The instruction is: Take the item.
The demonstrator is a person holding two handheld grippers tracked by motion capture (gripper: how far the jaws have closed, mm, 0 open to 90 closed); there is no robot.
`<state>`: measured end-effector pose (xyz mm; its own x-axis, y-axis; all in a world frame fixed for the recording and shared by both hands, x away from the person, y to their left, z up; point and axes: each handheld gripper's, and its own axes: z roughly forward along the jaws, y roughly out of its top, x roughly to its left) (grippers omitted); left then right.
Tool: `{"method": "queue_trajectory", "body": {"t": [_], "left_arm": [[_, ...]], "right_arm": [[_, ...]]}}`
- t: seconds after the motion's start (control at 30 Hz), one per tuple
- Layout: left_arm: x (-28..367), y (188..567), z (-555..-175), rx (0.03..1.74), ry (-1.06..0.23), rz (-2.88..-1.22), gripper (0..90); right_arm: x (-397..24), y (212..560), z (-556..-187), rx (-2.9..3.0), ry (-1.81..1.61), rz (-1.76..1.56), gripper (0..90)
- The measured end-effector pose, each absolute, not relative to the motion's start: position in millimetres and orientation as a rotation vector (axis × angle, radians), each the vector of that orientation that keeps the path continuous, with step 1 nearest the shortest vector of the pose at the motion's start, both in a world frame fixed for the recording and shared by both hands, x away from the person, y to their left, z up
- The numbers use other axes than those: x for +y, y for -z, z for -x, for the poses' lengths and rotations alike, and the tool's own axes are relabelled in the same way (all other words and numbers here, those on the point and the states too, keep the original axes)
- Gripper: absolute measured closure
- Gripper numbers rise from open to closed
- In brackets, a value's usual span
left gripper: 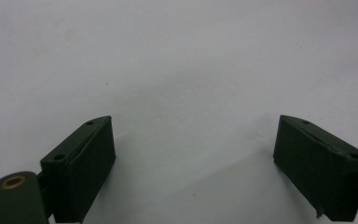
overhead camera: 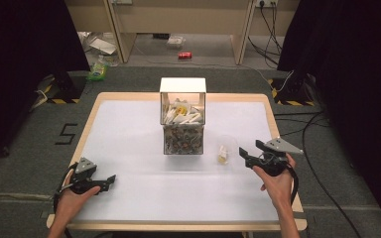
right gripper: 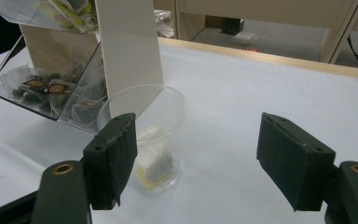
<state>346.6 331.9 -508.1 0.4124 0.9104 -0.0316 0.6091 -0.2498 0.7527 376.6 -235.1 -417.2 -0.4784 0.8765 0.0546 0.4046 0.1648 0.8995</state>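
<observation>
A clear plastic cup (overhead camera: 223,153) (right gripper: 154,135) stands on the white table right of centre, with a tea bag (right gripper: 154,158) inside it. Just to its right my right gripper (overhead camera: 243,153) (right gripper: 196,158) is open, nothing between its jaws; in the right gripper view the cup sits behind the left jaw. A two-tier clear dispenser box (overhead camera: 182,116) (right gripper: 70,70) full of tea bags stands at the table's middle. At the near left my left gripper (overhead camera: 110,179) (left gripper: 193,163) rests open over bare table surface.
The white mat (overhead camera: 144,144) covers a wooden-edged table (overhead camera: 94,101). Beyond the far edge lie floor clutter, a red can (overhead camera: 184,55) and desk legs. Cables (overhead camera: 312,148) run along the floor at right. Dark curtains flank both sides.
</observation>
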Motion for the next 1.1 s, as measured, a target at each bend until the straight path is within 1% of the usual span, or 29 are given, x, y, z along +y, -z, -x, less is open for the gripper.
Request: {"method": "queue_trajectory", "body": {"t": [0.37,1.1], "left_arm": [[332,508,-347,1.289,-0.548,-1.968,11.9],[332,508,-347,1.289,-0.547,-1.967,11.9]], "right_arm": [[-243,427,-371,1.967,-1.257,-1.234,29.5],[-243,448,-362,2.028,-1.231,-1.269,27.6]]}}
